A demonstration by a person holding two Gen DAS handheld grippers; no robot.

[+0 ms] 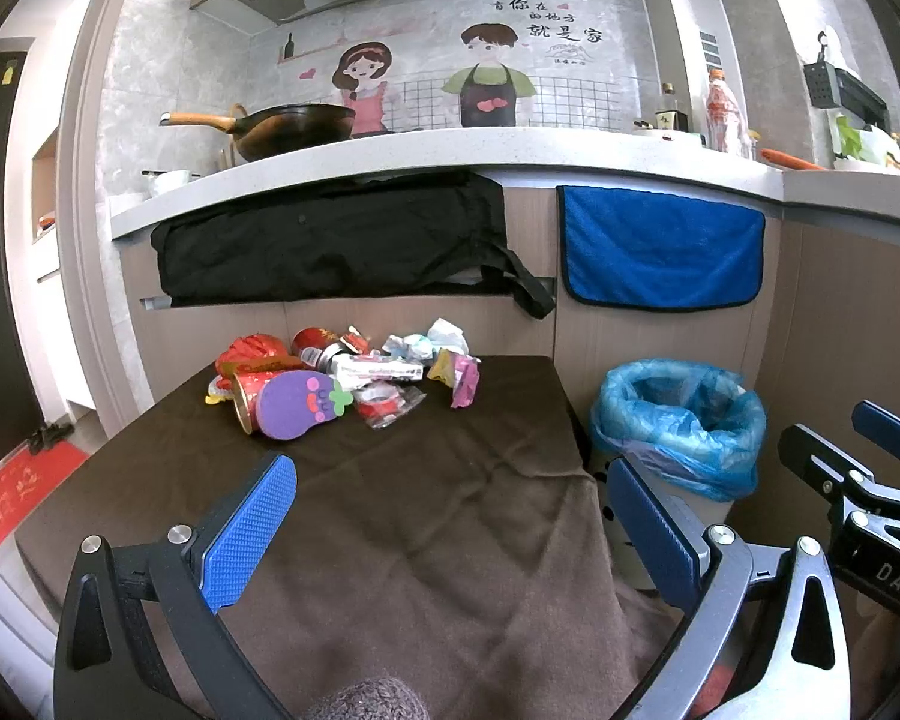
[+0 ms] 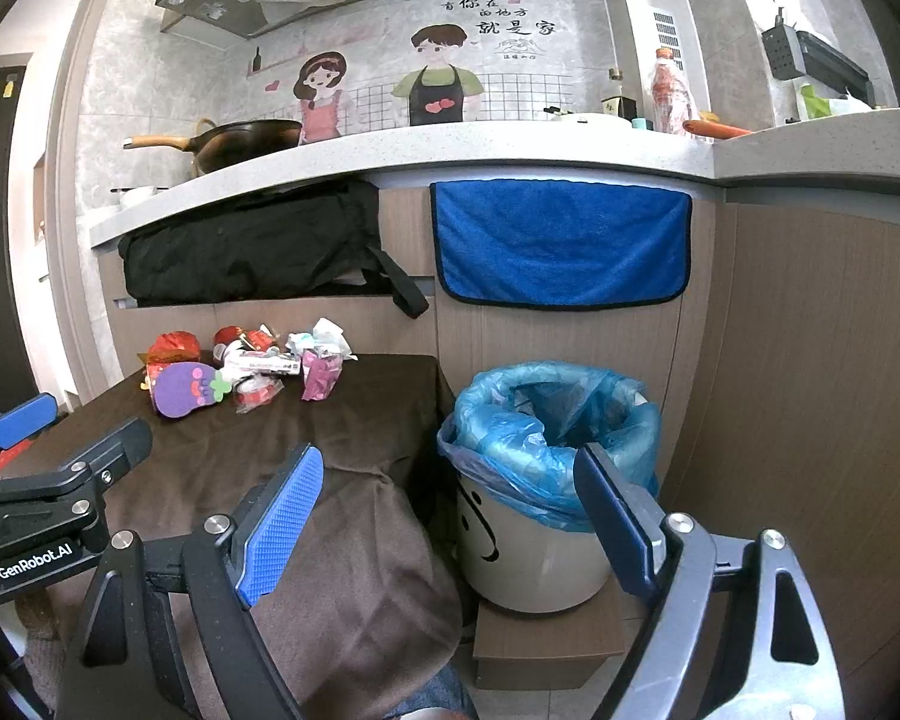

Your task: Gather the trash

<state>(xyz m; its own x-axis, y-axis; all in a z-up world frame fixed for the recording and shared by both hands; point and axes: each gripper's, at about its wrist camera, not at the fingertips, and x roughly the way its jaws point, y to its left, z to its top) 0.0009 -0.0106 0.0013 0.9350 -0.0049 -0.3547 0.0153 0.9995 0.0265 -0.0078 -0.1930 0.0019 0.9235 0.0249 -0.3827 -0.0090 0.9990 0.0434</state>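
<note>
A heap of trash (image 1: 342,375) lies at the far end of a low table under a brown cloth (image 1: 390,498): red wrappers, a can, crumpled white paper (image 1: 444,339), a pink wrapper (image 1: 465,381) and a purple eggplant-shaped foam piece (image 1: 300,405). The same heap of trash (image 2: 252,372) shows in the right wrist view. A white bin with a blue liner (image 2: 546,450) stands on the floor right of the table. My left gripper (image 1: 450,516) hovers open over the near cloth, nothing between its fingers. My right gripper (image 2: 450,510) is open and empty, between table edge and bin.
A kitchen counter (image 1: 450,150) runs behind the table, with a wok (image 1: 288,126) and bottles on it. A black bag (image 1: 330,240) and a blue towel (image 1: 660,246) hang on the cabinet front. The bin sits on a small wooden block (image 2: 546,642). A red mat (image 1: 24,498) lies on the left floor.
</note>
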